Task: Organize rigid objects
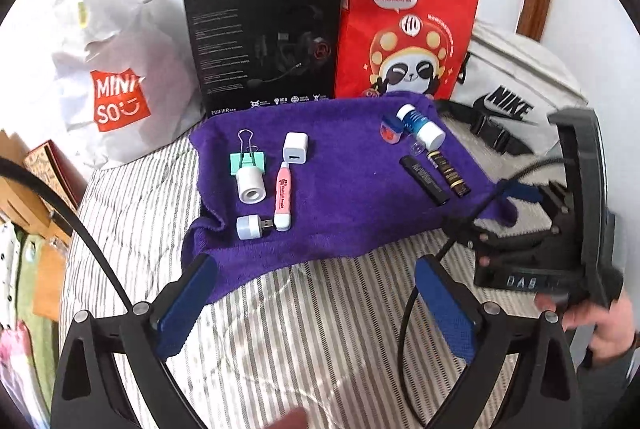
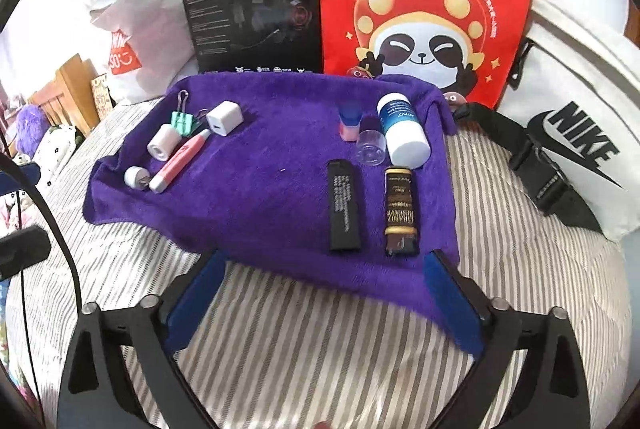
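A purple towel (image 1: 340,185) (image 2: 272,189) lies on the striped bed. On its left lie a green binder clip (image 1: 248,159), a white cylinder (image 1: 252,185), a white charger cube (image 1: 295,148), a pink pen-shaped tool (image 1: 283,197) and a small USB light (image 1: 252,226). On its right lie a blue-white bottle (image 2: 402,131), a clear cap (image 2: 371,148), a pink-blue small item (image 2: 350,125), a black stick (image 2: 344,207) and a brown tube (image 2: 401,215). My left gripper (image 1: 316,303) is open and empty before the towel's near edge. My right gripper (image 2: 326,299) is open and empty near the black stick and brown tube.
A white Miniso bag (image 1: 116,89), a black headset box (image 1: 264,37) and a red panda bag (image 1: 408,29) stand behind the towel. A white Nike bag (image 2: 576,133) lies at the right. The right gripper's body (image 1: 560,225) shows in the left wrist view. Cables cross the bed.
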A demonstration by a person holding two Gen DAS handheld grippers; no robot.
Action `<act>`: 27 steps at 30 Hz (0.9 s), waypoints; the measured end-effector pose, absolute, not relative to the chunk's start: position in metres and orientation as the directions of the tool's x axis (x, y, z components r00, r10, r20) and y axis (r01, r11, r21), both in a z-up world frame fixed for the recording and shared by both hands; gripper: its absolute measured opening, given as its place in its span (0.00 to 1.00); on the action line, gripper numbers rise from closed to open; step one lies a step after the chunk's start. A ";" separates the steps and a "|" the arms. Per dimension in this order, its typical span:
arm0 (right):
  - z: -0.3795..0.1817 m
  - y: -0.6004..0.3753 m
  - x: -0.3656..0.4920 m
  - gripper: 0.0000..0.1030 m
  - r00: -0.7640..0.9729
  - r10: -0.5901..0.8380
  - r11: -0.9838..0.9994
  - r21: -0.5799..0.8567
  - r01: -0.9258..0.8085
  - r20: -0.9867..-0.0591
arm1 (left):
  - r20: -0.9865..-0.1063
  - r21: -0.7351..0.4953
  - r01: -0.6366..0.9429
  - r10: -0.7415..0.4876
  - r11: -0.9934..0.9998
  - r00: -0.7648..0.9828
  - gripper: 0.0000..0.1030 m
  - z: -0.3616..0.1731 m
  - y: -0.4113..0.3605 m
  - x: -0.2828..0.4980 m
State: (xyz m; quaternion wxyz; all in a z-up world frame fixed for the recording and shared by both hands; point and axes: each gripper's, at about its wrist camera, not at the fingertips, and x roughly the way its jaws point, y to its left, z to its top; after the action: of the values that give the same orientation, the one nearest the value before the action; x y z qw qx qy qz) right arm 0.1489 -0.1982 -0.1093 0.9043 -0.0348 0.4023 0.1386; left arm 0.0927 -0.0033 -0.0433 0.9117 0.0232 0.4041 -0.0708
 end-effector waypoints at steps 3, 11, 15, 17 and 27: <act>-0.098 -0.193 0.133 1.00 0.657 0.190 0.968 0.029 -0.248 -0.730 | -0.727 -0.018 0.119 -0.095 0.993 0.680 0.97 -0.036 0.001 0.085; -0.066 -0.189 0.099 1.00 0.673 0.108 0.989 0.012 -0.146 -0.732 | -0.722 -0.006 0.062 -0.047 0.998 0.690 0.99 -0.026 0.010 0.063; -0.048 -0.189 0.080 1.00 0.690 0.074 0.994 -0.006 -0.113 -0.720 | -0.718 -0.013 0.056 -0.049 0.998 0.695 0.99 -0.021 0.011 0.052; -0.042 -0.191 0.073 1.00 0.692 0.070 0.995 -0.003 -0.104 -0.718 | -0.716 -0.016 0.059 -0.053 0.998 0.697 0.99 -0.018 0.009 0.047; -0.032 -0.201 0.050 1.00 0.697 0.039 0.998 -0.003 -0.059 -0.716 | -0.707 -0.001 0.065 -0.047 0.998 0.706 0.99 -0.010 0.003 0.032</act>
State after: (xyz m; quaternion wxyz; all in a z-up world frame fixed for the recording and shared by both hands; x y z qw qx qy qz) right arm 0.0501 -0.2006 -0.0317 0.9210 -0.0127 0.3884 0.0265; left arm 0.0324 0.0028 -0.0099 0.9234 0.0119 0.3824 -0.0303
